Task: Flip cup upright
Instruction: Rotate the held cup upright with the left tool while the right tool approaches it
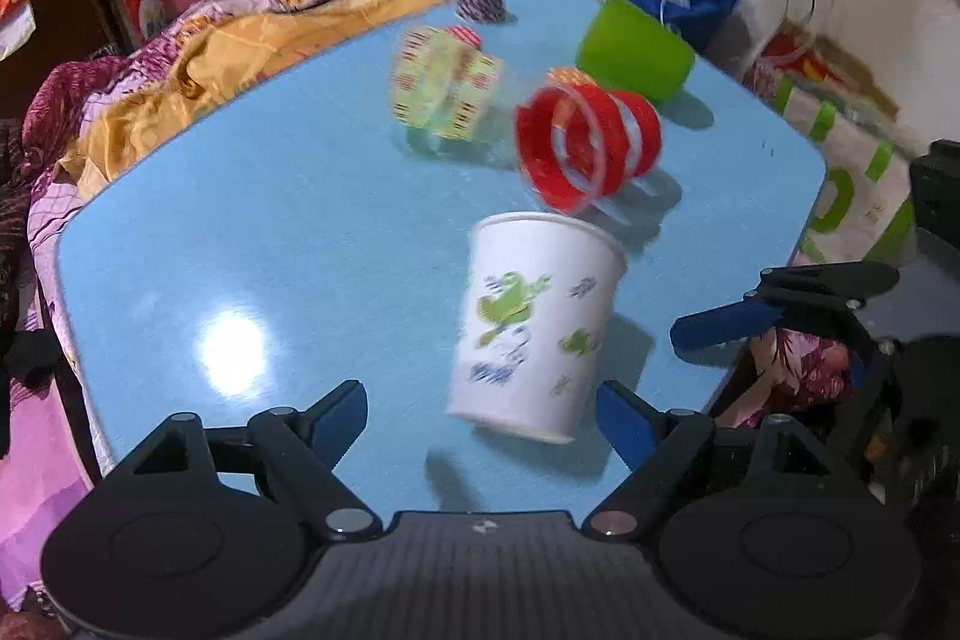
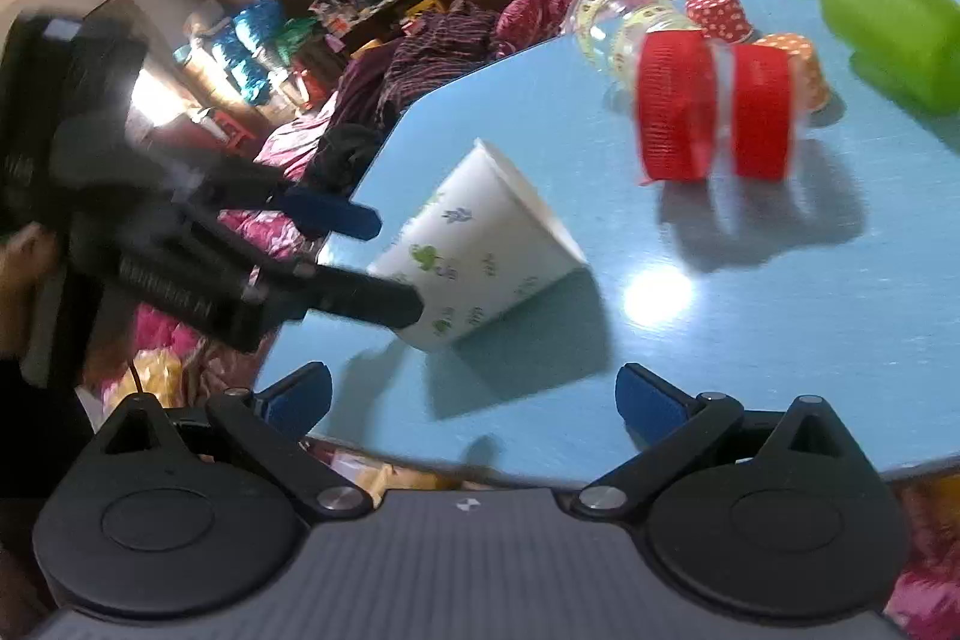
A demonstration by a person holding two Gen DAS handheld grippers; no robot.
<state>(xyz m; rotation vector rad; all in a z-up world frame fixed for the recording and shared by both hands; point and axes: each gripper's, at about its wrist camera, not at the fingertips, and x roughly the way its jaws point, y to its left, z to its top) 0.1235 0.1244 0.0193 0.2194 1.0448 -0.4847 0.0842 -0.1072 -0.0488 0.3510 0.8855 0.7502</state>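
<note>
Cup: we see the white paper cup with green frog prints (image 1: 534, 328) tilted on the blue surface (image 1: 270, 220) near its edge.
Left fingers (image 1: 480, 415): wide open – beside the cup's base, gripping nothing.
Right fingers (image 2: 474, 400): wide open, empty.
Room: bare surface leftward – no legible writing.

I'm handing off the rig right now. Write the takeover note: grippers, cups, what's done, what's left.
Left gripper: open, holding nothing, close to the base end of the white paper cup.
Right gripper: open, holding nothing, at the edge of the blue table.
The paper cup lies on its side near the table edge; the red-banded clear cup, yellow-banded clear cup and green cup also lie on their sides.
Done: nothing upright yet.
Left: grasp the paper cup and stand it up.
</note>
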